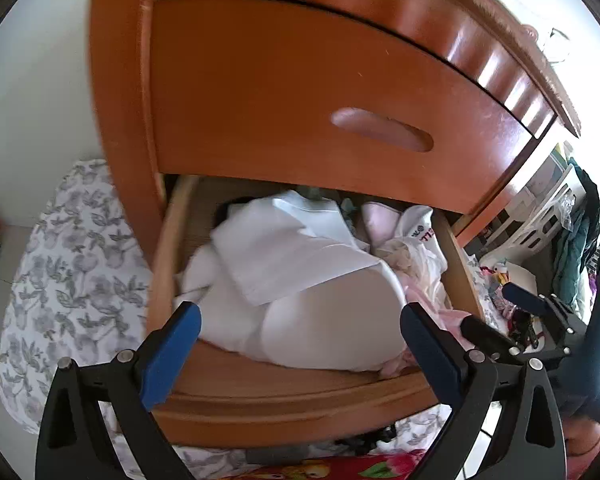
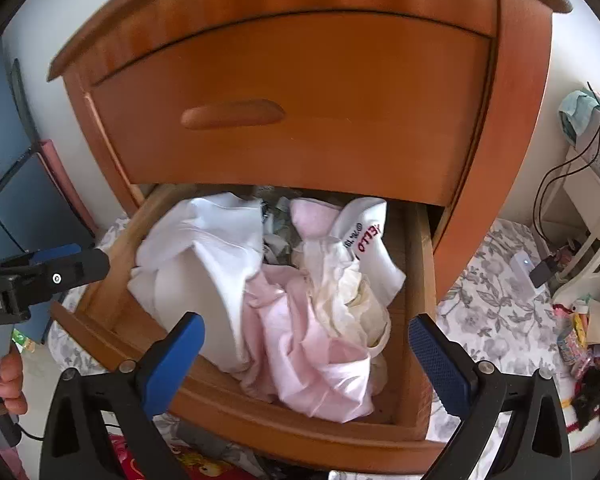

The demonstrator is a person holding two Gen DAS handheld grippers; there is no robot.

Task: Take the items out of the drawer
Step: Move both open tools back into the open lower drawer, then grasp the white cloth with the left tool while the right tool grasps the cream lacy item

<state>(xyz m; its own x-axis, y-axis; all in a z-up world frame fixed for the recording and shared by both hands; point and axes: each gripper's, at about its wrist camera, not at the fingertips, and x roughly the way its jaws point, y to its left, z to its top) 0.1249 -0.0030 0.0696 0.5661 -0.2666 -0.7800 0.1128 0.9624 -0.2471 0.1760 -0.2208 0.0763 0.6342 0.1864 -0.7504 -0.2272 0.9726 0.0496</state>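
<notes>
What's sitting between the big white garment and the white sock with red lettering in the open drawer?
A crumpled pink garment and a cream cloth lie between the white garment and the lettered sock, clearest in the right wrist view.

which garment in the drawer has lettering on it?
The white sock at the back right of the open drawer: red and black lettering on its cuff. The other white, pink and cream pieces look plain.

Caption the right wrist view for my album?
Open right gripper hovers over an open drawer stuffed with white and pink clothes.
</notes>
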